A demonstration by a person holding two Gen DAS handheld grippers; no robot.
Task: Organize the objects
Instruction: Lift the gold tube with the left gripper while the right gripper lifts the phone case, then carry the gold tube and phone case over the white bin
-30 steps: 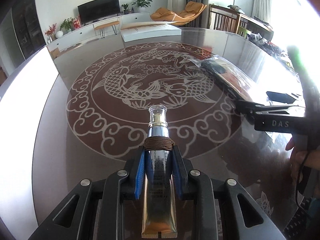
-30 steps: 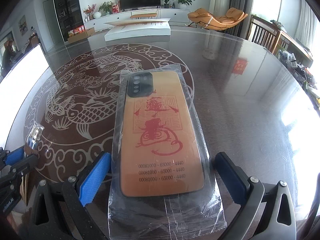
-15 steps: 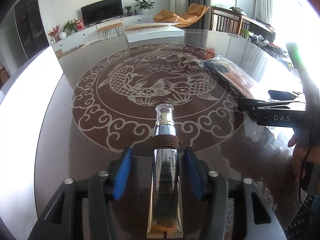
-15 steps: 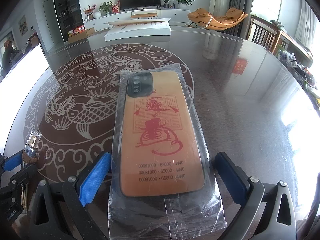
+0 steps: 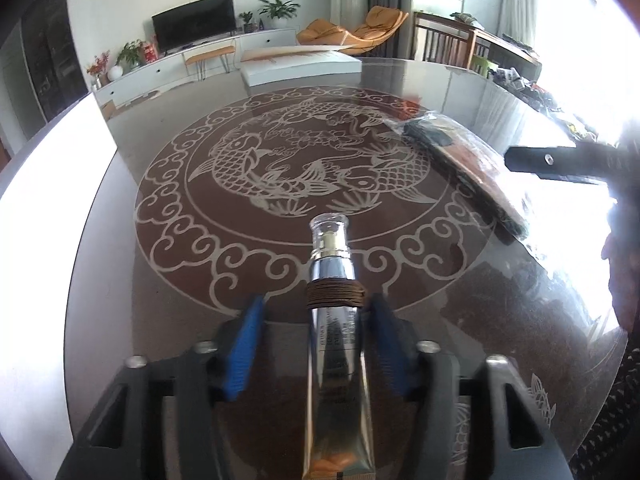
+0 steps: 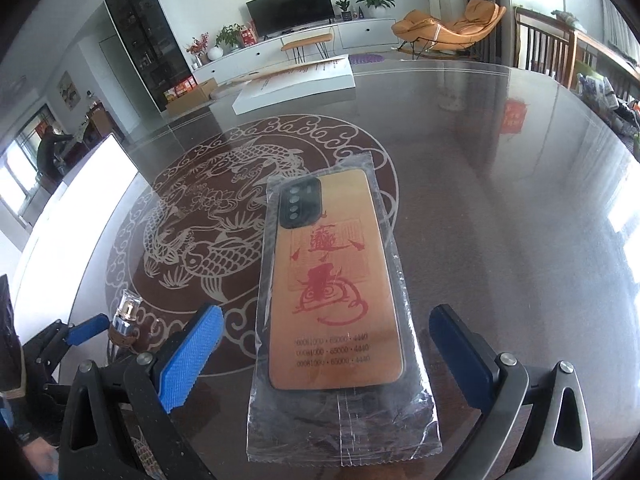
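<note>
A silver cosmetic tube point(image 5: 336, 344) with a clear cap and a brown cord band lies on the glass table between the blue pads of my left gripper point(image 5: 314, 320), which is open and not touching it. The tube also shows at the lower left of the right wrist view point(image 6: 126, 316). An orange phone case in a clear plastic bag point(image 6: 336, 296) lies flat between the wide-open fingers of my right gripper point(image 6: 328, 344); it also shows at the right of the left wrist view point(image 5: 464, 160).
The round glass table point(image 6: 500, 200) has a brown fish-pattern medallion in its middle. A flat white box point(image 6: 296, 84) lies at the far edge. A bright white panel point(image 5: 44, 216) lies along the left side.
My left gripper has opened and let go of the tube, which now lies on the table. My right gripper has risen and tilted over the phone case, still open.
</note>
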